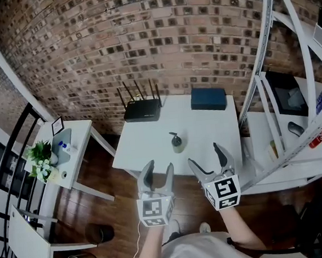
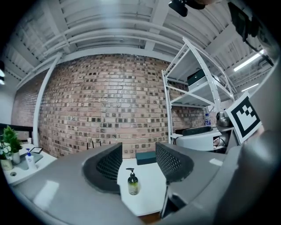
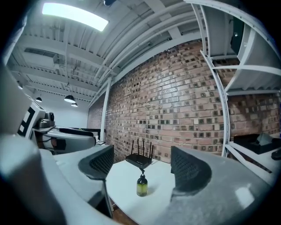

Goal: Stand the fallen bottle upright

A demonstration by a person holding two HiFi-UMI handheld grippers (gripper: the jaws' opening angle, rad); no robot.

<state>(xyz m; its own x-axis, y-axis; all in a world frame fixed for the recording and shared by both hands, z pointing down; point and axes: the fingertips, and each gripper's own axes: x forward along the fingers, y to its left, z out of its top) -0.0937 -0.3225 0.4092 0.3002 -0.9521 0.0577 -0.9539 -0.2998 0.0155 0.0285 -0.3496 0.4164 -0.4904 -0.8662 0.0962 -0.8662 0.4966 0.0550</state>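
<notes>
The bottle [image 1: 177, 143] stands upright on the white table [image 1: 206, 132], pump on top, a little in from the near edge and about midway across. Nothing touches it. Behind it, by the brick wall [image 1: 141, 37], a black router [image 1: 142, 109] sits at the back left and a dark blue box [image 1: 208, 99] at the back right, both well apart from the bottle. The left gripper [image 1: 159, 168] is held off the table's near edge with its jaws apart and nothing between the pads; its own view shows the bottle farther off, in the gap. The right gripper [image 1: 205, 156], beside it, has its jaws spread wider, also empty. A white rack [image 1: 269, 75] stands to the right of the table, and a small side table with a plant [image 1: 39, 157] to the left
</notes>
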